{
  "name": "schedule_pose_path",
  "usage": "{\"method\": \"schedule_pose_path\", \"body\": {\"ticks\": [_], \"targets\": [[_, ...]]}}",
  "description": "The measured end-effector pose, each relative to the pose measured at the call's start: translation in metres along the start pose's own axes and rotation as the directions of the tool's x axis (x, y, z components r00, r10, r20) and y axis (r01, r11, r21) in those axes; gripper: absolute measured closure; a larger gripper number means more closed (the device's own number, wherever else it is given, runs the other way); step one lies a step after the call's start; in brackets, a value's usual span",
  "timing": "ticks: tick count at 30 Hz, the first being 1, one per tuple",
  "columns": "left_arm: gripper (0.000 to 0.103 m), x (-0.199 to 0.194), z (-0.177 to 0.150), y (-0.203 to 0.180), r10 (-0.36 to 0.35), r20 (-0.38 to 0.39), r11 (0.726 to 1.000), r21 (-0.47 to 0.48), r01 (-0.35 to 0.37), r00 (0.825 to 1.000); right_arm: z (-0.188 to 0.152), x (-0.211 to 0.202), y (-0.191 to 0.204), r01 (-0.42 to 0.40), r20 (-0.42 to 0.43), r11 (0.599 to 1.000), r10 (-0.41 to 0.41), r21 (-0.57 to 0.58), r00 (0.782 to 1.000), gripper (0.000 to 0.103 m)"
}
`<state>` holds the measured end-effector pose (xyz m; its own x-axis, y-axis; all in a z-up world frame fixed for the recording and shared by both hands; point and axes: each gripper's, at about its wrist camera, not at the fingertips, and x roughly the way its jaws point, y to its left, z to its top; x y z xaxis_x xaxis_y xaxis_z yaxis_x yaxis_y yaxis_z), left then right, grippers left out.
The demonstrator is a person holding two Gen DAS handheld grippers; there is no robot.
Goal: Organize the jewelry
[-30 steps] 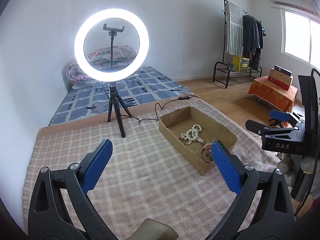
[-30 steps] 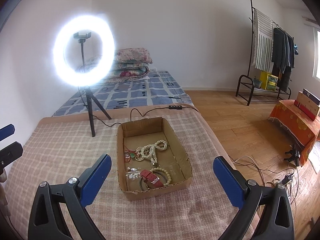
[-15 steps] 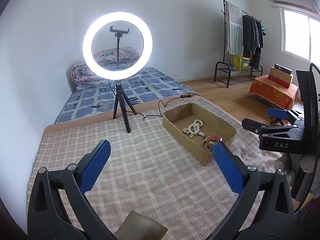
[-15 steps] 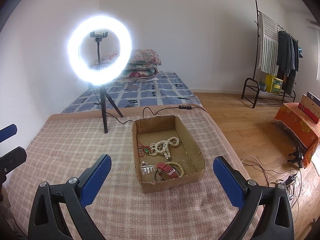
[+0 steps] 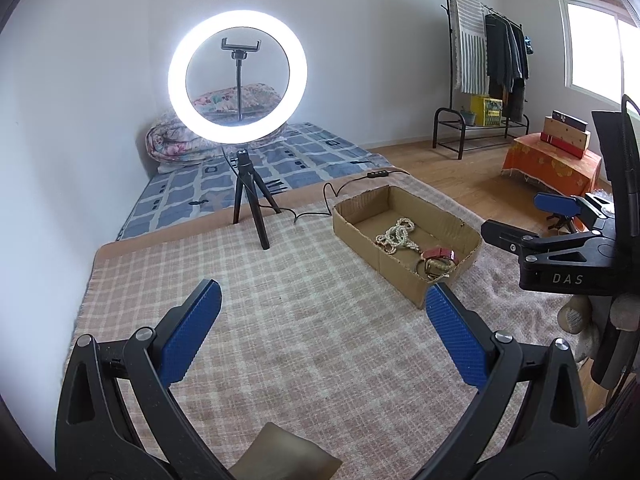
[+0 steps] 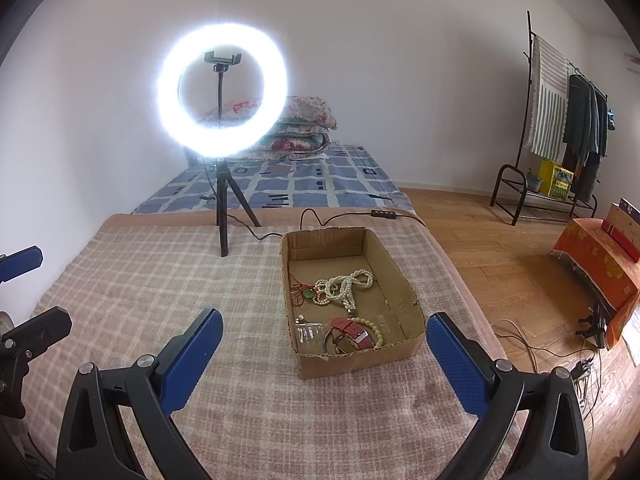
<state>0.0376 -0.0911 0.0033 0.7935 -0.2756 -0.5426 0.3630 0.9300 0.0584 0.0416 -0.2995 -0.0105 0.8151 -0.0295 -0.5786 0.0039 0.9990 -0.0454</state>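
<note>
A shallow cardboard box [image 6: 404, 280] stands on the checked blanket [image 6: 160, 280]; it also shows in the left wrist view [image 5: 400, 272]. Inside lie a white pearl necklace [image 6: 344, 286], a red strap [image 6: 352, 330], a bead bracelet [image 6: 374, 330], a red cord with a green pendant [image 6: 306, 294] and small clear packets [image 6: 308, 330]. My right gripper [image 6: 324, 344] is open and empty, just short of the box's near end. My left gripper [image 5: 324, 320] is open and empty over the blanket, left of the box. The right gripper also shows in the left wrist view [image 5: 532, 220].
A lit ring light on a black tripod [image 6: 222, 216] stands on the blanket behind the box, its cable [image 6: 340, 218] trailing past the box's far end. A mattress with folded quilts [image 6: 300, 120] lies beyond. A clothes rack [image 6: 560, 120] and cables on the wooden floor [image 6: 540, 344] are to the right.
Both grippers have pulled back and risen a little from the box; the views shifted so the ring light and the box sit further right. Both stay open and empty.
</note>
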Motion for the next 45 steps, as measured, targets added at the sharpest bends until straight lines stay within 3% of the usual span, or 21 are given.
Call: {"method": "schedule_pose_path", "body": {"ticks": [45], "targets": [[0.000,-0.0004,0.0003,-0.0012,-0.013,-0.002,1.000,0.008,0.013,1.000,-0.0014,0.0062,0.0021,-0.012,-0.016,1.000,0.013,0.017,1.000,0.000]]}}
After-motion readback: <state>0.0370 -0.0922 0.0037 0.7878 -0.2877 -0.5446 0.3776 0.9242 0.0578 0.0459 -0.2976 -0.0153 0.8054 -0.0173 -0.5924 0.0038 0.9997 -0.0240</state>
